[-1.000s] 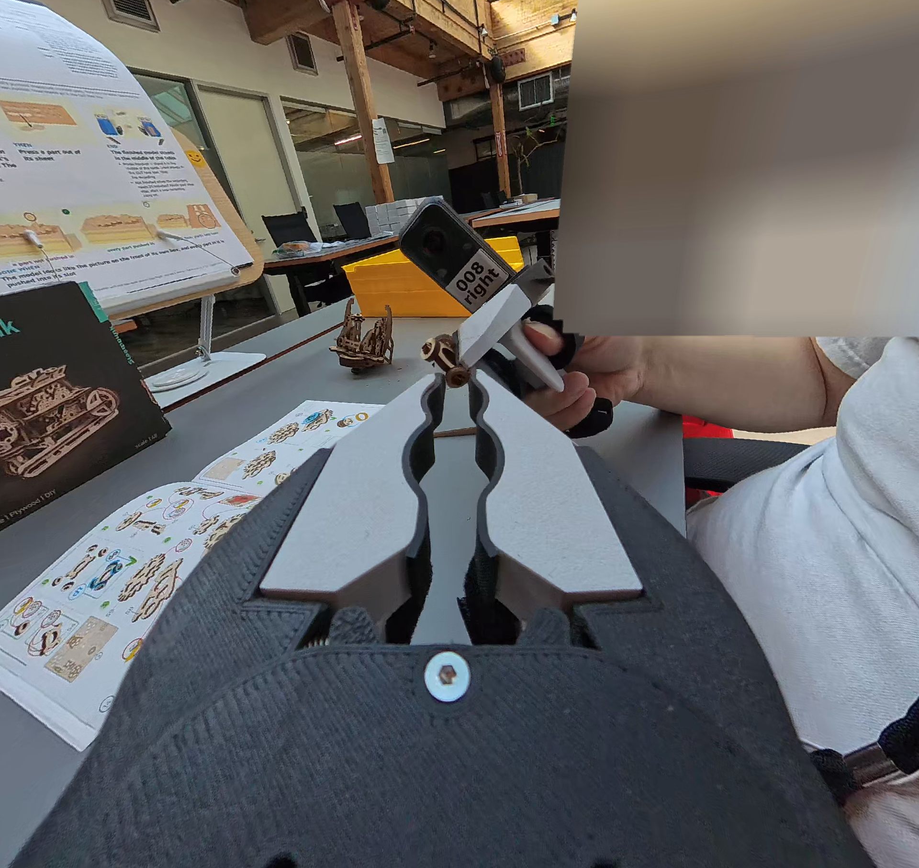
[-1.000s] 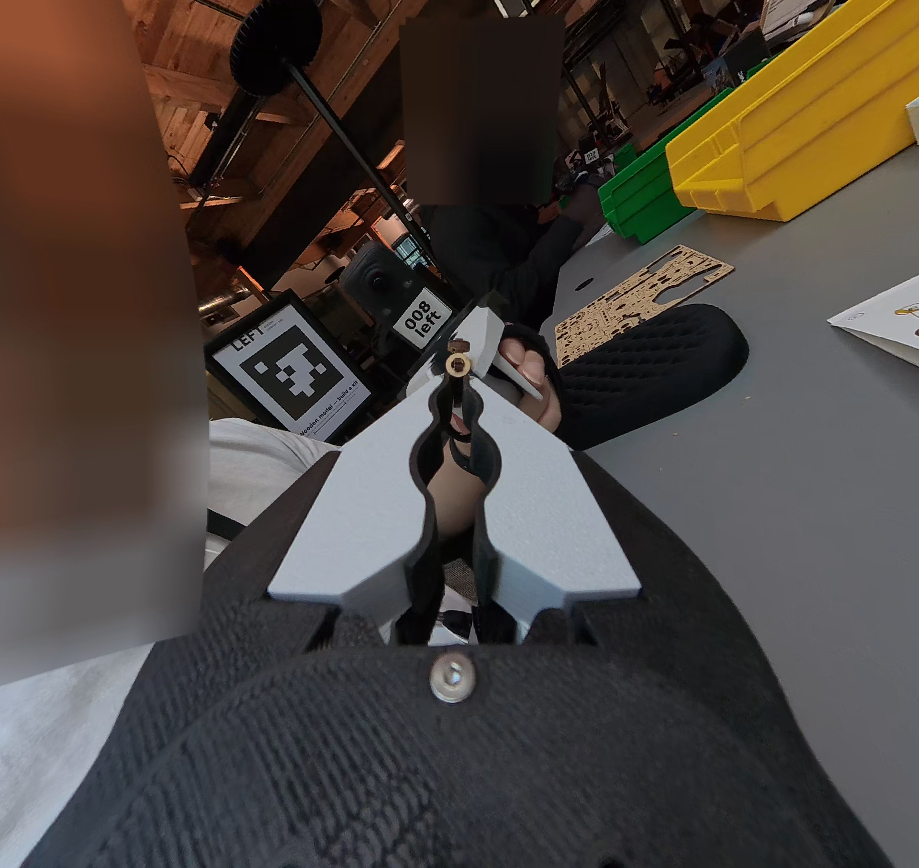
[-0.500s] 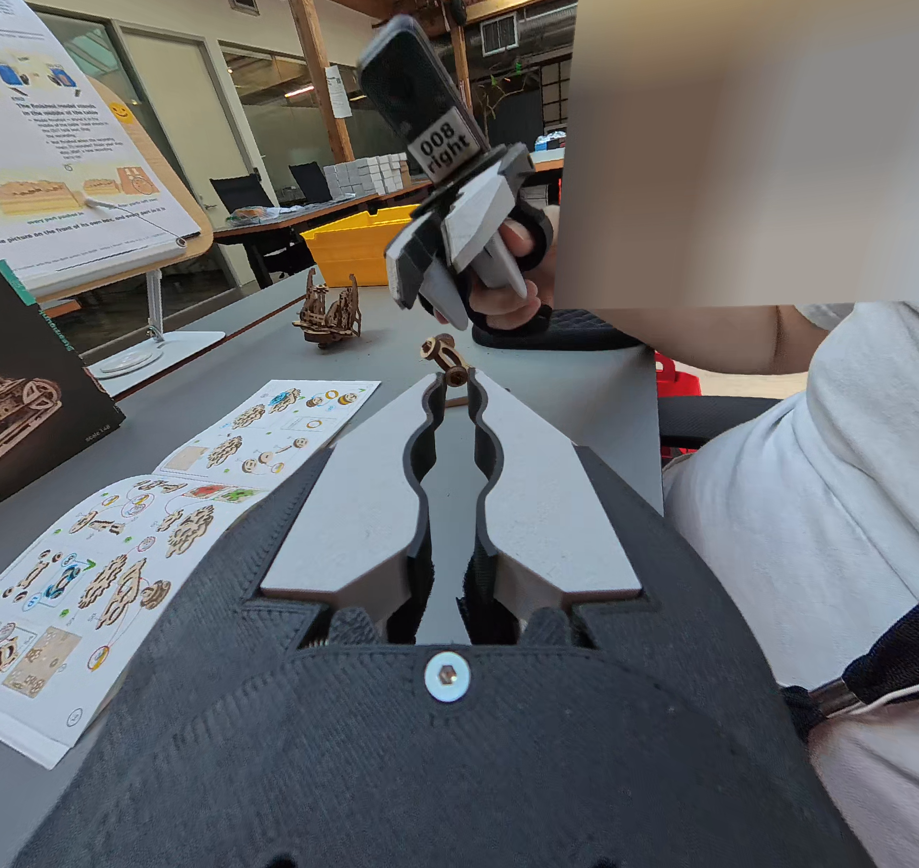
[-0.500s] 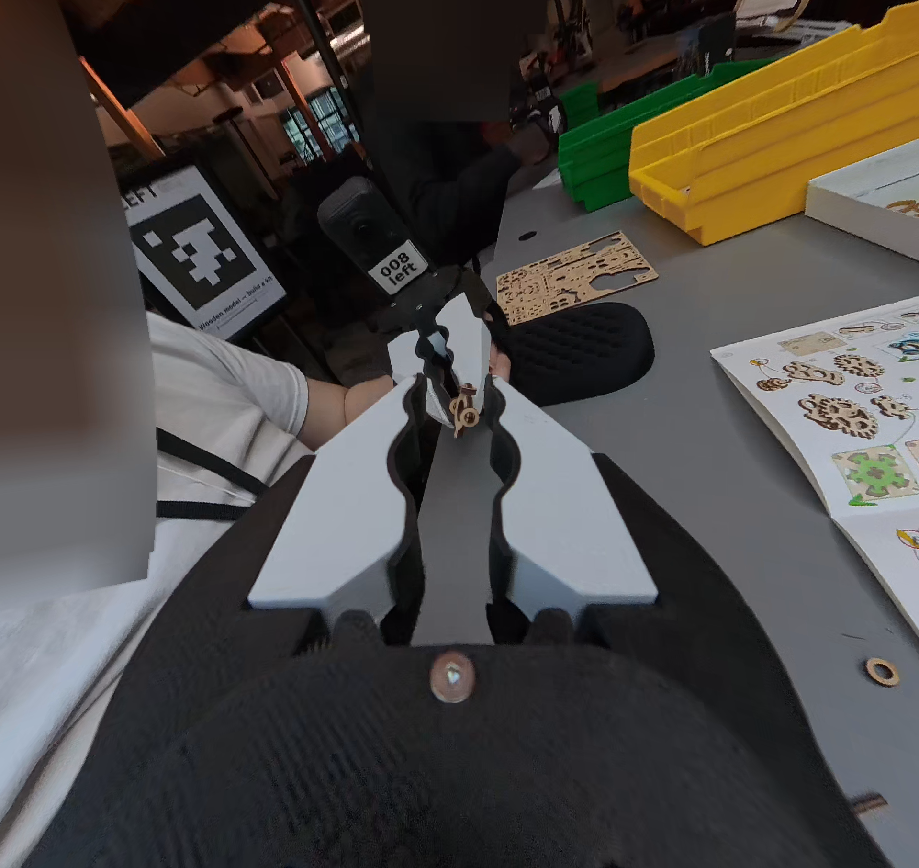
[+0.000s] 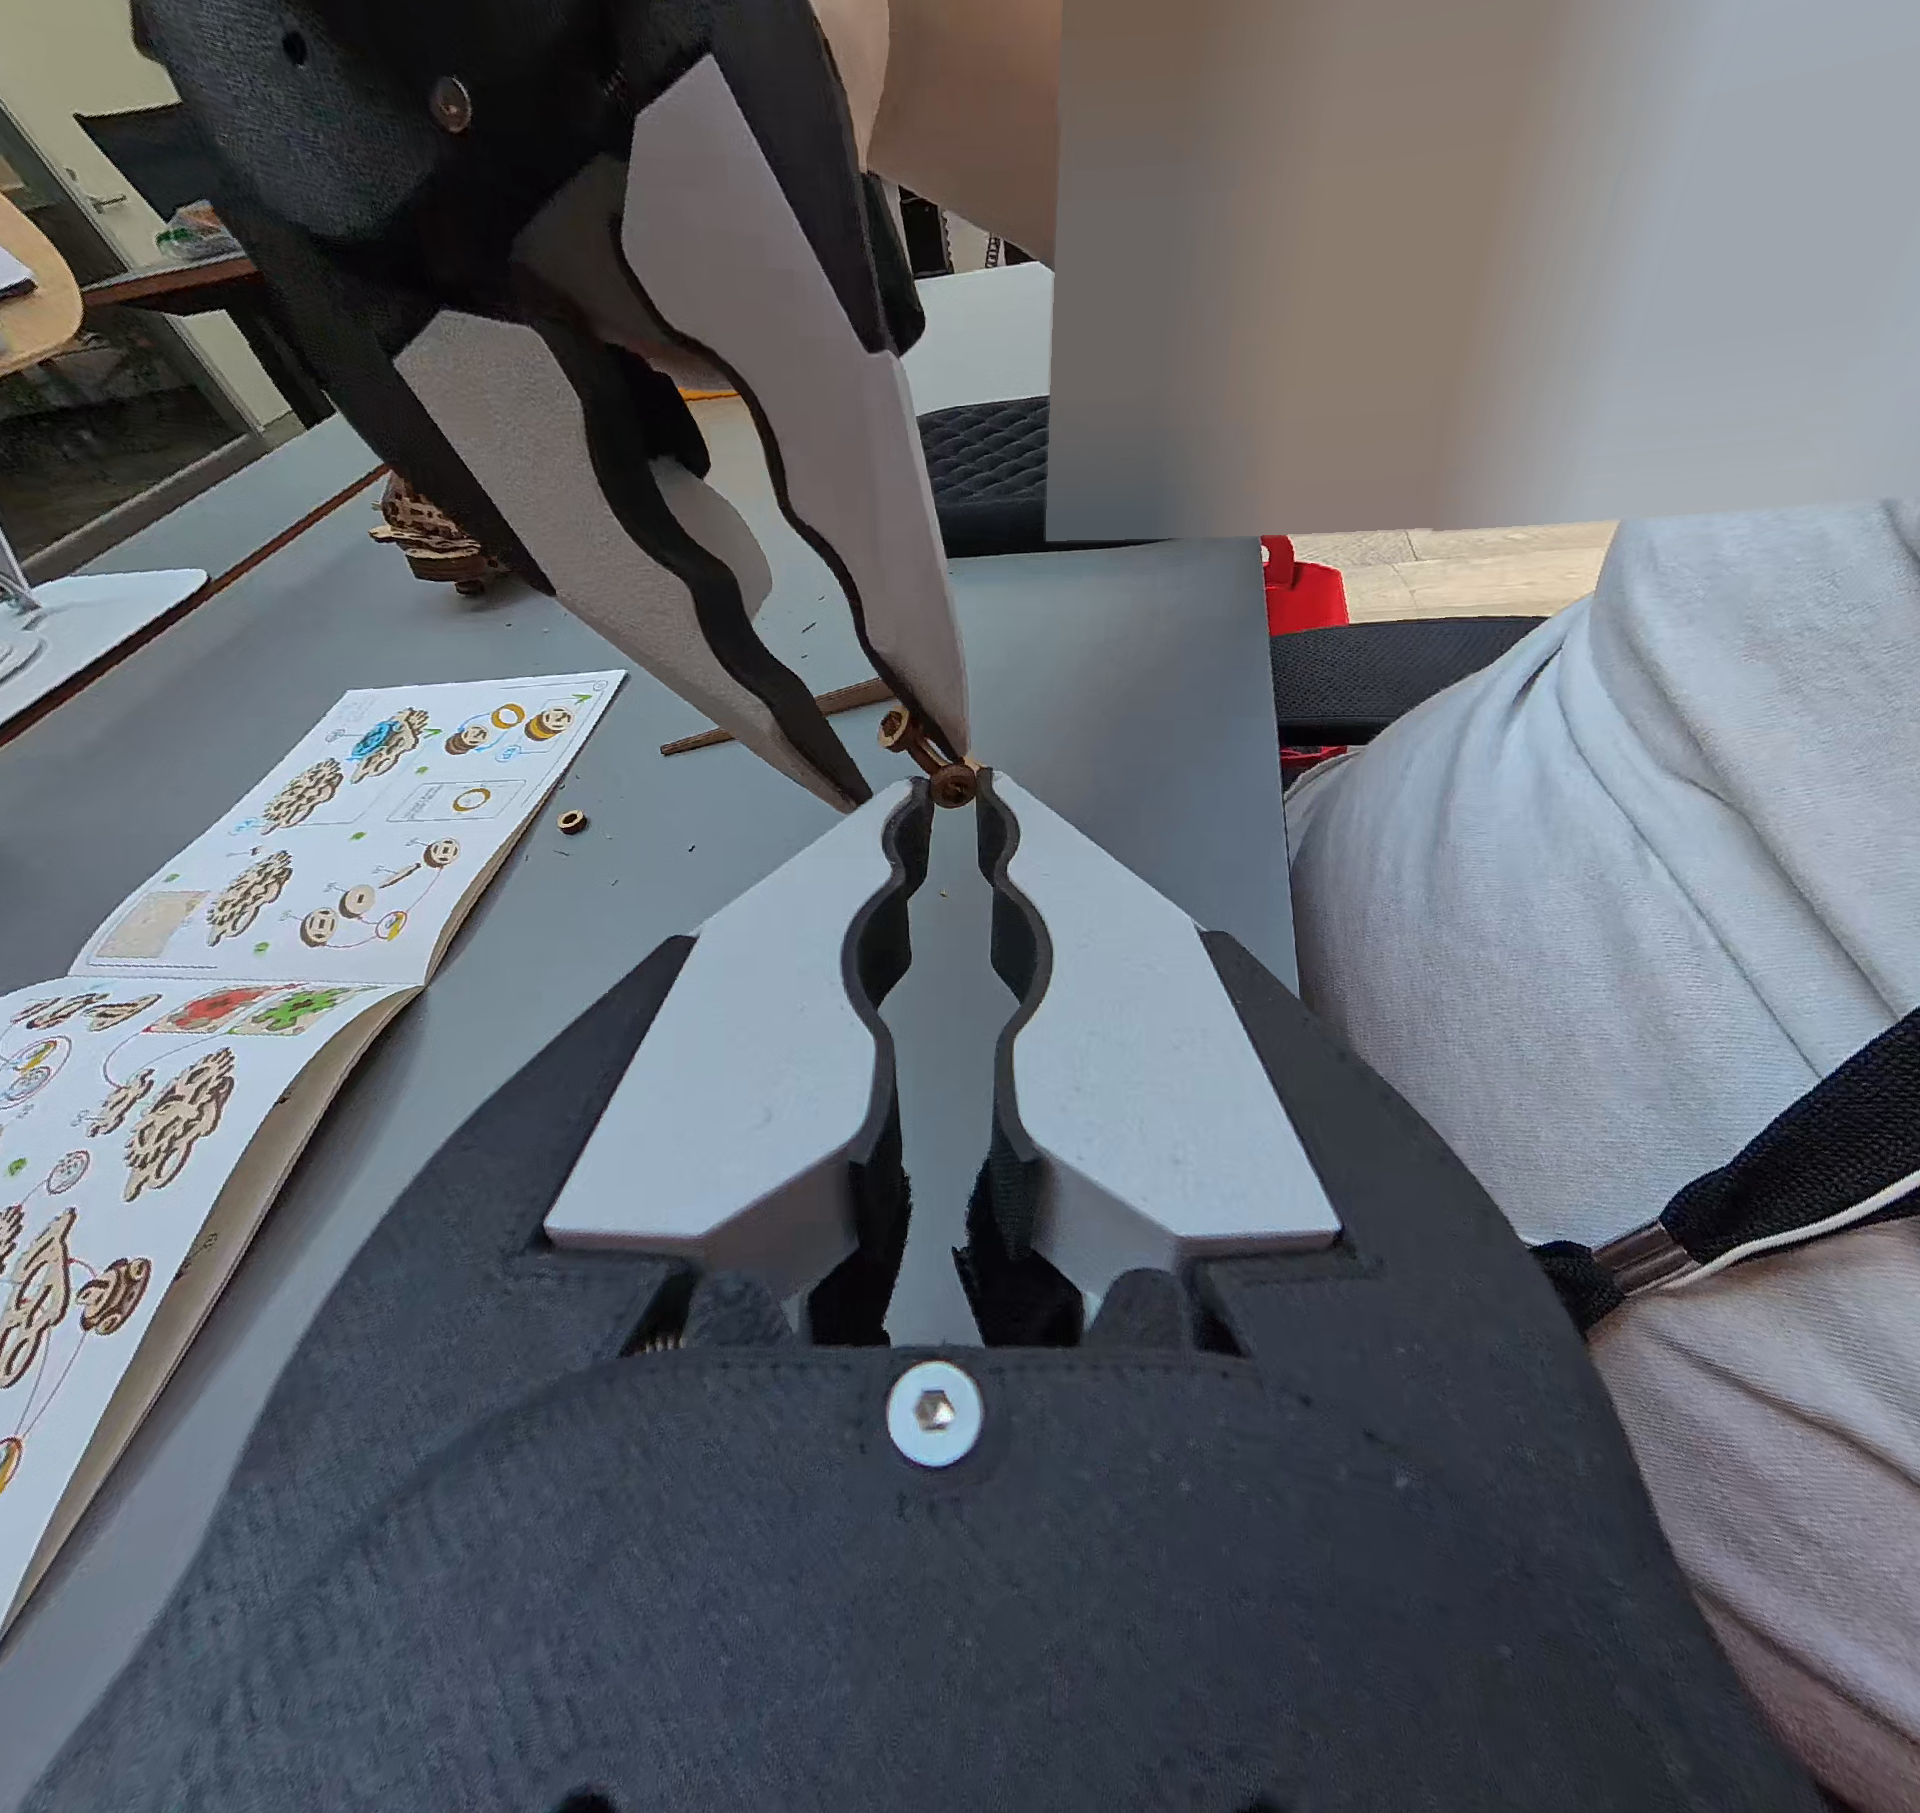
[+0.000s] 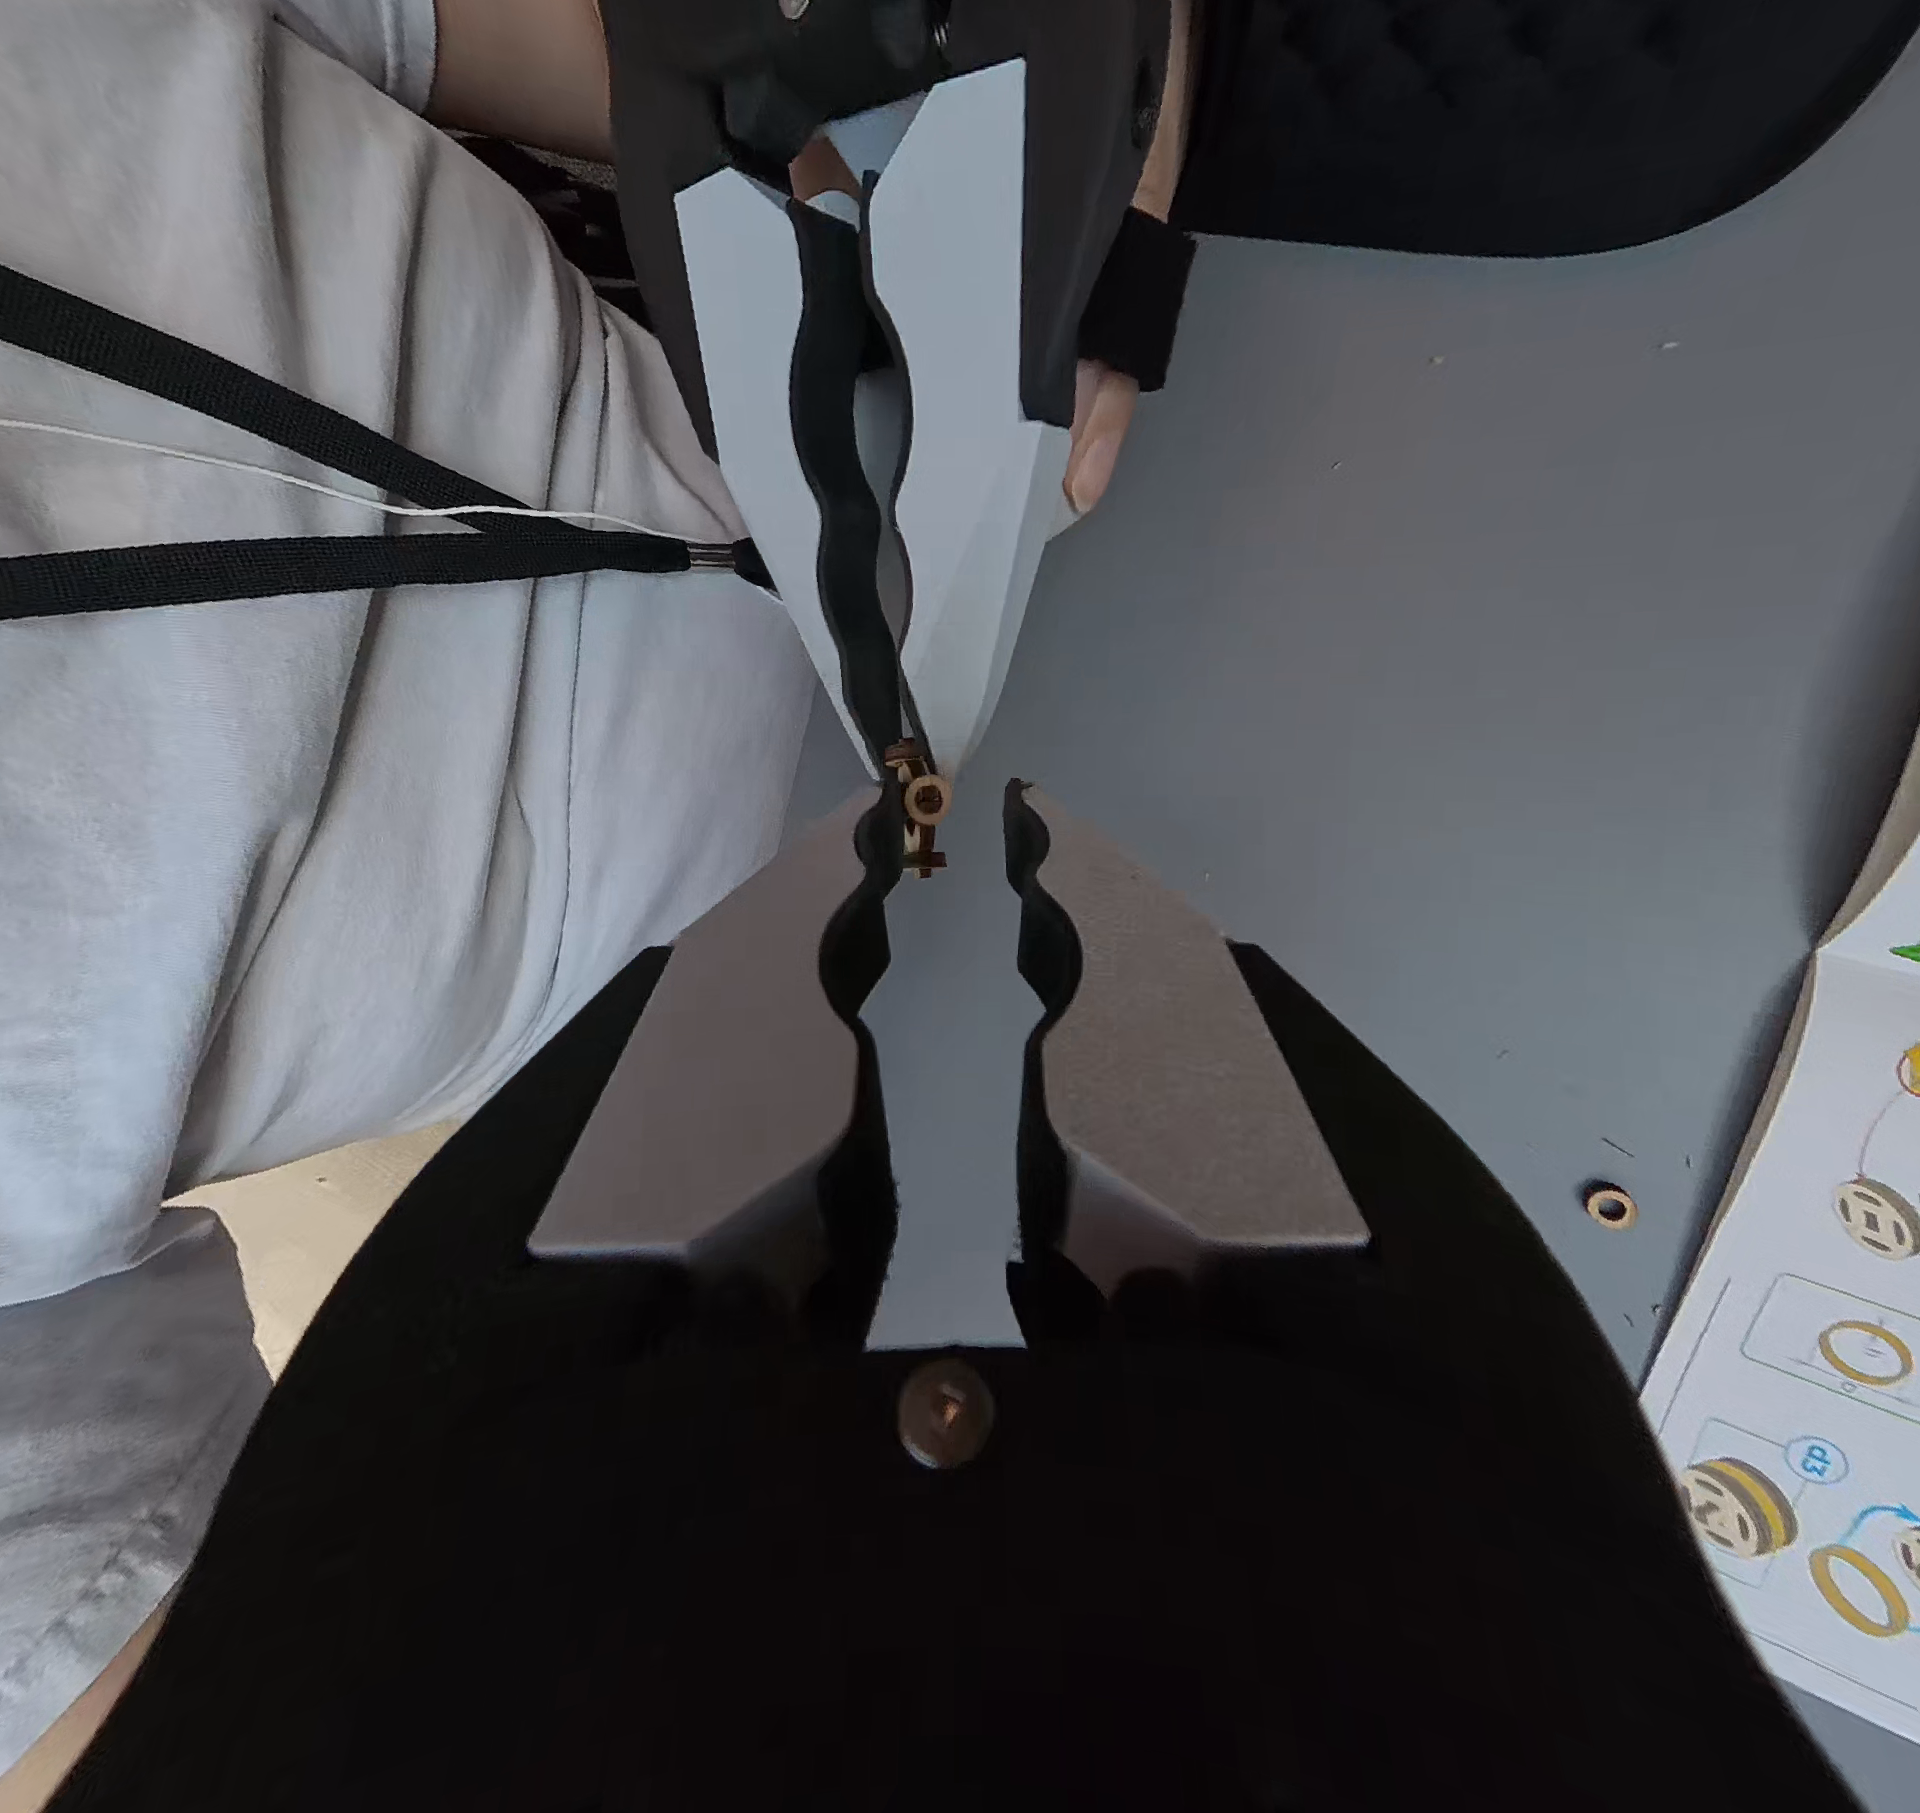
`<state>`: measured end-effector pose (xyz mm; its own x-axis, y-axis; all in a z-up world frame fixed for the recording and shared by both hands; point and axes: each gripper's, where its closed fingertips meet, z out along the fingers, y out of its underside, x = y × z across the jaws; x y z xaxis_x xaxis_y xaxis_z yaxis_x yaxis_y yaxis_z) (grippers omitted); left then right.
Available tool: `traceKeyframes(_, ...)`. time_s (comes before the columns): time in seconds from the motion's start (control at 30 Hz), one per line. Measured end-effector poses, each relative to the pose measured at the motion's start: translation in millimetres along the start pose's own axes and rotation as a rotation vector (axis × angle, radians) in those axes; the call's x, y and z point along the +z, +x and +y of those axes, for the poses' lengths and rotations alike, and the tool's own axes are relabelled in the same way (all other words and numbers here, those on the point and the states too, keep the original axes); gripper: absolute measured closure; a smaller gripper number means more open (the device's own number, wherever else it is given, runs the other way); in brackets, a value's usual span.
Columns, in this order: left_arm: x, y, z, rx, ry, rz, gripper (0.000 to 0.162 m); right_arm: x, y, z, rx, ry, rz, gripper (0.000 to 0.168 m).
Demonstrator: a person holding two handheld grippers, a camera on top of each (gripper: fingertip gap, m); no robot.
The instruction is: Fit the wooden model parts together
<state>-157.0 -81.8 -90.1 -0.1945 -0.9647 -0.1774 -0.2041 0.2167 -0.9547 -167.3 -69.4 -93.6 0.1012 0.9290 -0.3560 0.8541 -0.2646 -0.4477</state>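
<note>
Wooden model parts, a small axle-like piece with round ends, are held above the grey desk. To the left, an open instruction booklet lies flat, with a loose wooden ring just beside it. The piece is clamped at the tips of the left tongs, which are nearly closed. From above, the right tongs are parted, one fingertip touching the piece.

The open booklet bears unreadably small print.
</note>
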Motion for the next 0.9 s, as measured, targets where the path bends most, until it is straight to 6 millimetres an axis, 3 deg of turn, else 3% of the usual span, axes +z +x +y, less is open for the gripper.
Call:
traceKeyframes(0.17, 1, -2, 1, -0.01, -0.004, -0.014, 0.155, 6, -2, 7, -0.018, -0.057, -0.012, 0.162)
traceKeyframes(0.27, -6, -23, -6, -0.072, 0.054, -0.121, 0.137, -6, 6, 12, -0.002, -0.002, 0.007, 0.162)
traceKeyframes(0.33, -14, -34, -12, -0.147, 0.115, -0.147, 0.137, -26, 30, 18, 0.051, 0.075, 0.082, 0.162)
traceKeyframes(0.47, -26, -42, -22, -0.251, 0.216, -0.126, 0.143, -62, 94, 48, 0.335, 0.214, 0.204, 0.163)
traceKeyframes(0.53, -27, -42, -23, -0.266, 0.223, -0.119, 0.145, -62, 112, 55, 0.456, 0.271, 0.187, 0.162)
traceKeyframes(0.63, -24, -39, -20, -0.251, 0.2, -0.111, 0.145, -59, 128, 72, 0.493, 0.224, 0.236, 0.162)
traceKeyframes(0.9, -18, -34, -15, -0.206, 0.151, -0.108, 0.146, -44, 142, 84, 0.567, 0.157, 0.211, 0.163)
